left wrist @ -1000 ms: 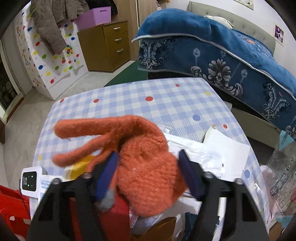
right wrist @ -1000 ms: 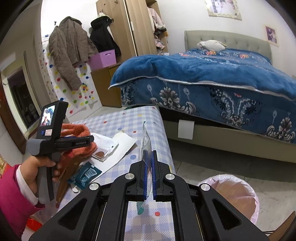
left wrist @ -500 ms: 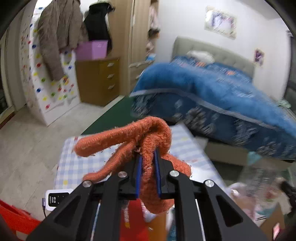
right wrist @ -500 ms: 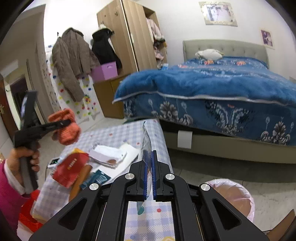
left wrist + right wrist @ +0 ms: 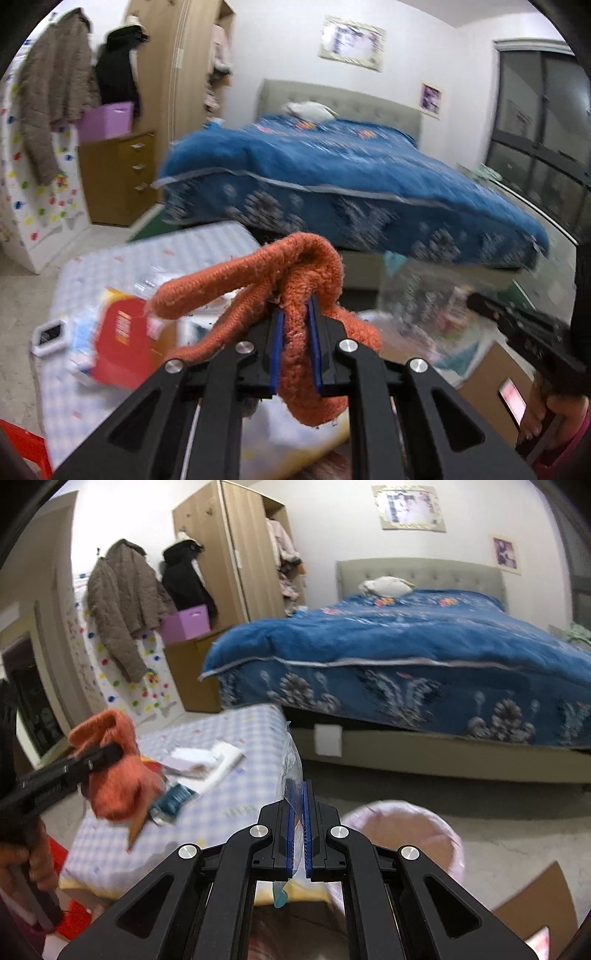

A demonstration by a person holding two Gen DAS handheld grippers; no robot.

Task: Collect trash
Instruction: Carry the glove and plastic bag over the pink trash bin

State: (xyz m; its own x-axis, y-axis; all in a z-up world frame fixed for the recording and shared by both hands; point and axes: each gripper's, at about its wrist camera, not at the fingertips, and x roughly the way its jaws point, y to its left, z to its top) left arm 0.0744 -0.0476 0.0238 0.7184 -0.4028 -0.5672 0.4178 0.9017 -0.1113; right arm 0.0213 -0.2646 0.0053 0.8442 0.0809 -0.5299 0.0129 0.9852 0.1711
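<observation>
Left hand-held gripper: now pinching orange glove, lifted off tabletop, frame centre. Right hand-held gripper: pinching clear wrapper. Pink bin lower right: likely next stop.

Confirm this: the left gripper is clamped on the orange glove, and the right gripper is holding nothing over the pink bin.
Not quite. The left gripper is clamped on the orange glove, but the right gripper is not bare: the right wrist view shows a clear plastic wrapper pinched between its pads, near the pink bin.

Bright, even indoor light; motion blur esp. left view, fisheye-warped edges.
</observation>
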